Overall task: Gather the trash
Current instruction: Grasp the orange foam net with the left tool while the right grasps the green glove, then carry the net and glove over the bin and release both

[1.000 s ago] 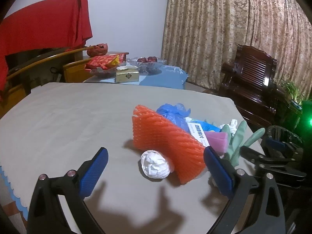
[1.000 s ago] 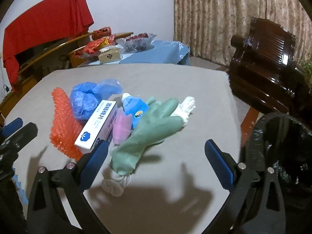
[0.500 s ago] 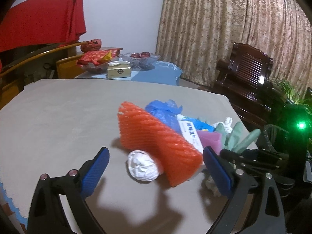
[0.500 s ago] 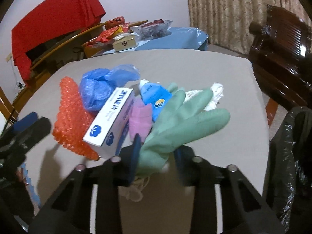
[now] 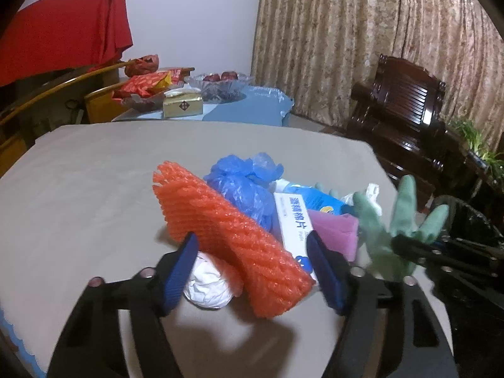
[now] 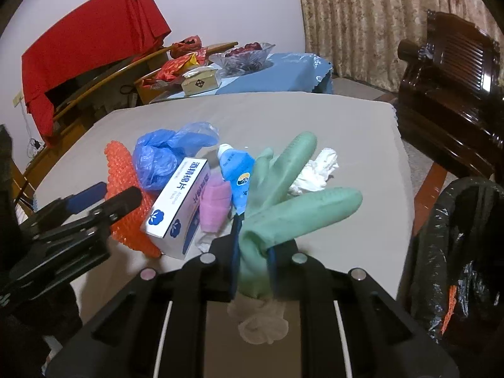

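A: Here we see both pickups under way. Our right gripper (image 6: 253, 252) has just been closing, and its jaws now pinch the cuff of the green rubber glove (image 6: 283, 201), whose fingers stand clear of the table (image 6: 362, 126) near its right edge.

B: And our left gripper (image 5: 252, 271)?

A: Its jaws have just been closing too, but they stand half spread. The orange foam net (image 5: 233, 236) and the white paper ball (image 5: 206, 283) lie between them, and we cannot see the pads pressing on either. The net leans on the blue plastic bag (image 5: 245, 186) and the white box (image 5: 294, 230), mid-table.

B: What do we judge comes next?

A: The black-lined bin (image 6: 456, 252) stands just beyond the table's right edge. We would carry the glove over its mouth and release, while the left jaws finish closing, ideally without dragging the box.
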Motion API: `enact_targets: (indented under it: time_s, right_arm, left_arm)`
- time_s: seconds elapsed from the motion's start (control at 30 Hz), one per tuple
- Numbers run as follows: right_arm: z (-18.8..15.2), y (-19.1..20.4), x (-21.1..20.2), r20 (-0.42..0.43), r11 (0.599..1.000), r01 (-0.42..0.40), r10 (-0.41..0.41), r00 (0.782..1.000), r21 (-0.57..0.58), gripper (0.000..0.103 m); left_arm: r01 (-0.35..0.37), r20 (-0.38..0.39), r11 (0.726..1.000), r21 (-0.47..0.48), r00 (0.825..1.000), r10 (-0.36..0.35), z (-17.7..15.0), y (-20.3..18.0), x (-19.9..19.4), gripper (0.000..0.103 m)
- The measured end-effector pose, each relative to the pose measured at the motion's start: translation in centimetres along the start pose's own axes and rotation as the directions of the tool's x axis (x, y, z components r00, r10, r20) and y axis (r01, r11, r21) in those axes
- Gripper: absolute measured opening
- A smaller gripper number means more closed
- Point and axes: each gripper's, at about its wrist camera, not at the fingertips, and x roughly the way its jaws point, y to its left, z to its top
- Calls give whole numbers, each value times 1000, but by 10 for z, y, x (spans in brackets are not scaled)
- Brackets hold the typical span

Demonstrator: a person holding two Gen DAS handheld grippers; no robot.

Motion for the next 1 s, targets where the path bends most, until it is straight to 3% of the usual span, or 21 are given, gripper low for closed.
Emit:
enact_targets:
  time_s: [0.1, 0.27, 0.8, 1.0]
  right_arm:
    - [0, 1, -3, 4, 1000, -1, 1, 1000, -9, 13]
    - [2, 4, -13, 26, 1000, -7, 8, 1000, -12, 12]
    - [13, 4, -67, 125, 1000, -14, 16, 992, -10, 12]
    - [13, -1, -92, 163, 1000, -10, 12, 986, -10, 12]
  left_arm:
    - [19, -28, 1000, -9, 999, -20, -1, 1, 7, 39]
    - [19, -8, 1000, -10, 1000, -19, -3, 3, -2, 18]
    - [72, 134, 997, -15, 989, -69, 19, -7, -69, 15]
    - [123, 165, 992, 2, 979, -122, 21, -23, -90, 15]
